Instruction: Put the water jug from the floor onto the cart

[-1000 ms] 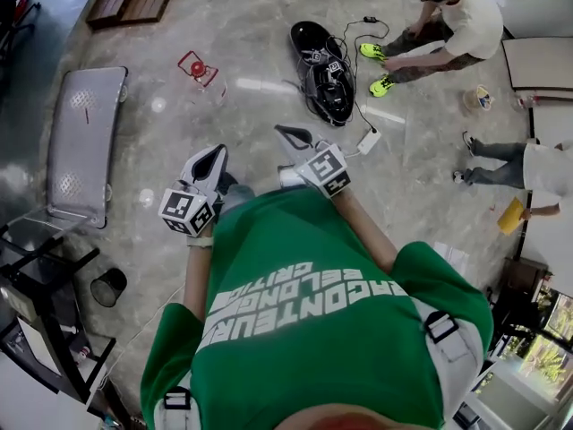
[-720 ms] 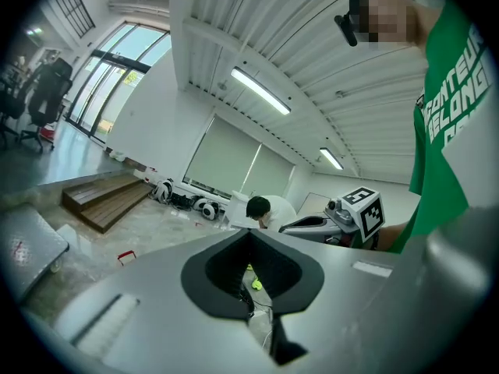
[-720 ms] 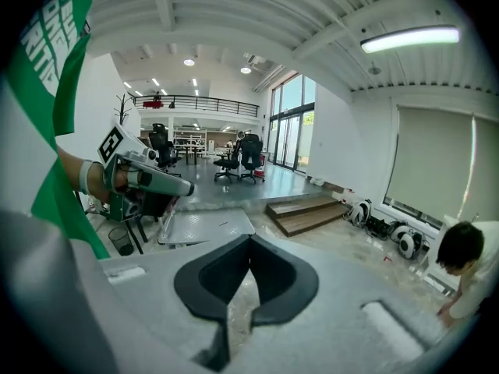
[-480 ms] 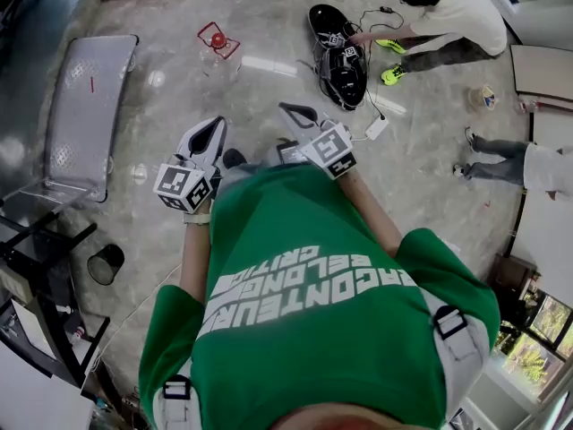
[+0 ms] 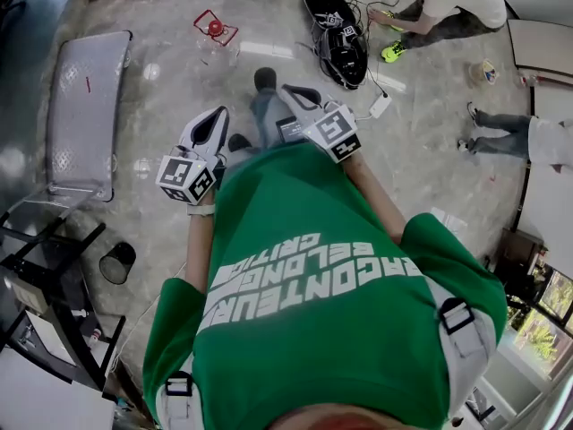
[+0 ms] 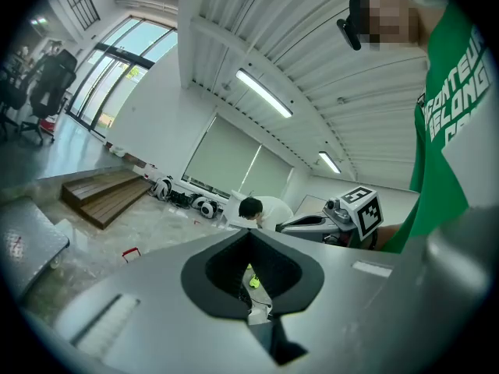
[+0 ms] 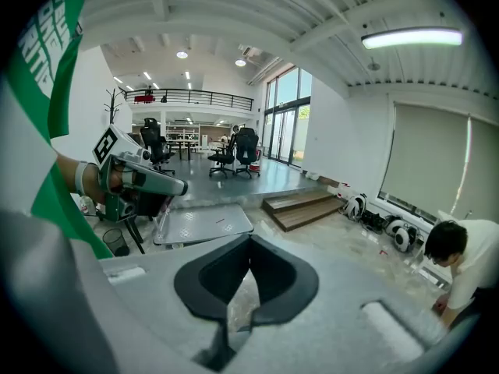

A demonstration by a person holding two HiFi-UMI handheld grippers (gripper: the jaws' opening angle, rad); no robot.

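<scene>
Over the marble floor (image 5: 179,79), the left tool (image 5: 218,116) and right tool (image 5: 287,90) are both closed, empty. A black bin (image 5: 117,262) stands near the cart (image 5: 85,115), its contents too dark to tell.

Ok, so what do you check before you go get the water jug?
1. Left hand-held gripper empty: ok.
2. Right hand-held gripper empty: ok.
3. Jaws open for a grab: not ok, both are shut.
4. Water jug spotted: cannot tell; maybe it is the thing with the red frame on the floor ahead.
5. Cart deck free: ok.
6. Power strip out of the way: ok, it lies off to the right.
</scene>
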